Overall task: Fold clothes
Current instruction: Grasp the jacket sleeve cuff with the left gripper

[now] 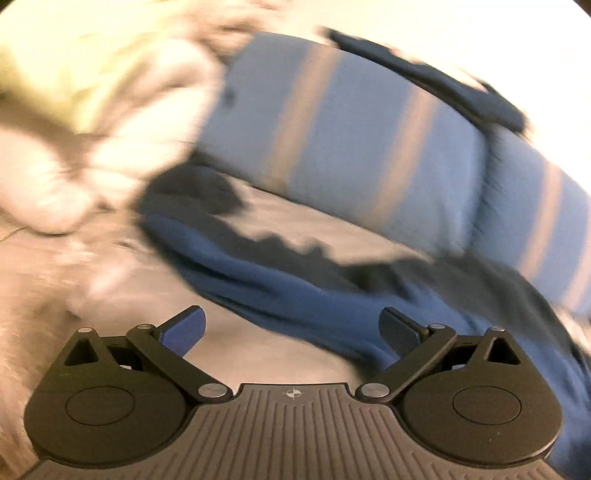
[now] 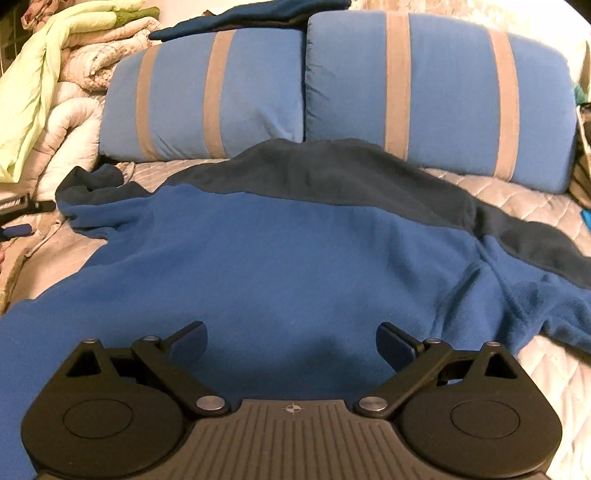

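A blue fleece top (image 2: 280,258) with dark navy shoulders lies spread flat on the quilted bed (image 2: 554,369). My right gripper (image 2: 290,345) hovers open over its lower part, nothing between the fingers. The left wrist view is motion-blurred: a sleeve of the same fleece (image 1: 295,295) lies ahead and to the right of my left gripper (image 1: 293,332), which is open and empty above the bedspread (image 1: 122,280).
Two blue pillows with tan stripes (image 2: 436,92) stand at the head of the bed, a dark garment (image 2: 258,14) on top of them. A heap of pale and green quilts (image 2: 66,74) is at the left. Black tool parts (image 2: 22,214) lie at the left edge.
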`<state>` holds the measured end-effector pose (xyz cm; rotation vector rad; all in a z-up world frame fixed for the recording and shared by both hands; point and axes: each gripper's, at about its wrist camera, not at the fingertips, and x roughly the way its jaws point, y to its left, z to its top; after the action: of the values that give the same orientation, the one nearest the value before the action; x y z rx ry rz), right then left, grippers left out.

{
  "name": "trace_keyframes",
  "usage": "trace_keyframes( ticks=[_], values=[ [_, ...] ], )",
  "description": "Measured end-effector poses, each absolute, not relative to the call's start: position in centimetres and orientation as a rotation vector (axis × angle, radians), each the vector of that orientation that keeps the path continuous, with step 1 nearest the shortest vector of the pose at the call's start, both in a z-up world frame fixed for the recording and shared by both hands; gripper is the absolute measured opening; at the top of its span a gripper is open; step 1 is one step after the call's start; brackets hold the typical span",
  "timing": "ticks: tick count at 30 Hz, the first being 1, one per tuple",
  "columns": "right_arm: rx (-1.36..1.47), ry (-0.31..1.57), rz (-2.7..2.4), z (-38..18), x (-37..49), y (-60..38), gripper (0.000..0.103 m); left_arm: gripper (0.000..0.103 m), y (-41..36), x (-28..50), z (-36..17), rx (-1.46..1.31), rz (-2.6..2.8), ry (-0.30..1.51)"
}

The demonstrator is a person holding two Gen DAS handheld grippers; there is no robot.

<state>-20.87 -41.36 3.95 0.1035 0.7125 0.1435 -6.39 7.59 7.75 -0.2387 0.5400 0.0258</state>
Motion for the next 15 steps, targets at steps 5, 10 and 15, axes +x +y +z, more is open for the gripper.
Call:
trace_keyframes(
  ticks=[5, 10, 15],
  values=[
    [0.113, 0.75, 0.176, 3.7, -20.3, -41.1, 0.098, 0.101, 13.0, -2.7, 7.7, -0.313, 0.172, 0.5],
    [0.102, 0.745, 0.168, 3.8, -20.5, -40.8, 0.098, 0.093, 15.4, 0.3, 6.0, -0.445, 0.169, 0.544],
    [0.127, 0.739, 0.165, 3.8, -20.5, -41.1, 0.098, 0.033, 16.4, 3.3, 3.9, -0.574, 0.125, 0.618]
  ],
)
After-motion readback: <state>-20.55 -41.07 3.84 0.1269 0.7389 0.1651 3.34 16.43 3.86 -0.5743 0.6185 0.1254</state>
